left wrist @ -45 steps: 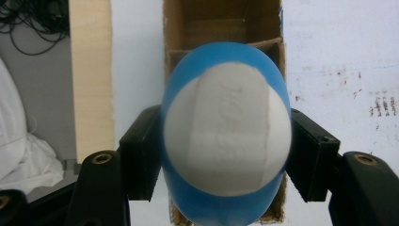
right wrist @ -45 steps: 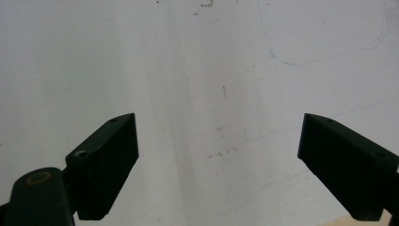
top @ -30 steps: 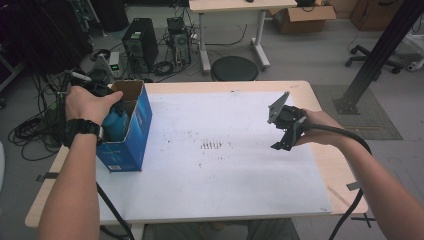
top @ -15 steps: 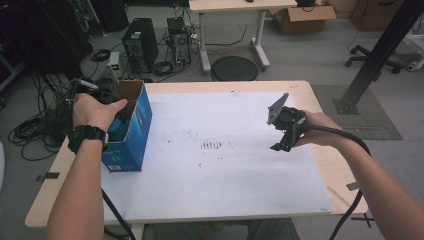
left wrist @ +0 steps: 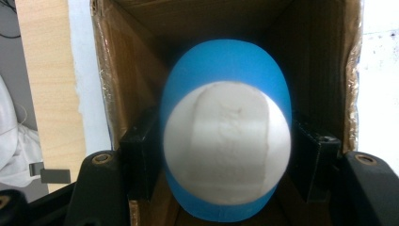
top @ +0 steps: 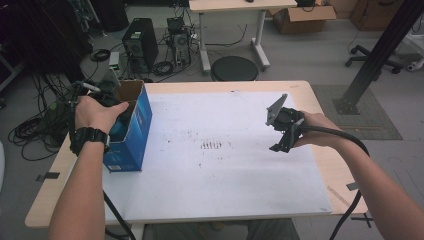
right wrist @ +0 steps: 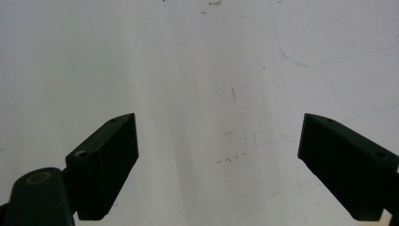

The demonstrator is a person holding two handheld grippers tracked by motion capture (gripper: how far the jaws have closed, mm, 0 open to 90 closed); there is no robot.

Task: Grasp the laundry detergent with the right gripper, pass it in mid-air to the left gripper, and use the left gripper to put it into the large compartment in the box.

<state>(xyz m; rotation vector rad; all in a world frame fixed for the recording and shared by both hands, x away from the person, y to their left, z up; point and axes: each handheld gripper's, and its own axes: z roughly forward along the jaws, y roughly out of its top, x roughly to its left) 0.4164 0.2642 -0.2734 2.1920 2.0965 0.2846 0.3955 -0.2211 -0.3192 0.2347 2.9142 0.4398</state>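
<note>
A blue rounded object with a white end [left wrist: 226, 70] sits between the jaws of my left gripper [left wrist: 226, 146], which is shut on its sides. It is inside an open cardboard box [left wrist: 136, 70]. In the high view that box [top: 136, 127] is blue outside and stands at the table's left. The person's left hand covers the left gripper [top: 107, 102] at its opening, and a bit of the blue object [top: 118, 129] shows below the hand. My right gripper [top: 281, 145] hovers over the white sheet at the right. It stands open [right wrist: 219, 160] with nothing between its jaws.
A white sheet [top: 220, 170] with small dark marks covers most of the wooden table [top: 330, 165]. Cables trail from both grippers off the near edge. Beyond the table's far edge stand a round black stool [top: 235, 68] and computer towers on the floor.
The left hand has shifted slightly toward the near side over the box opening, still gripping the blue object. The right gripper has stayed where it was.
</note>
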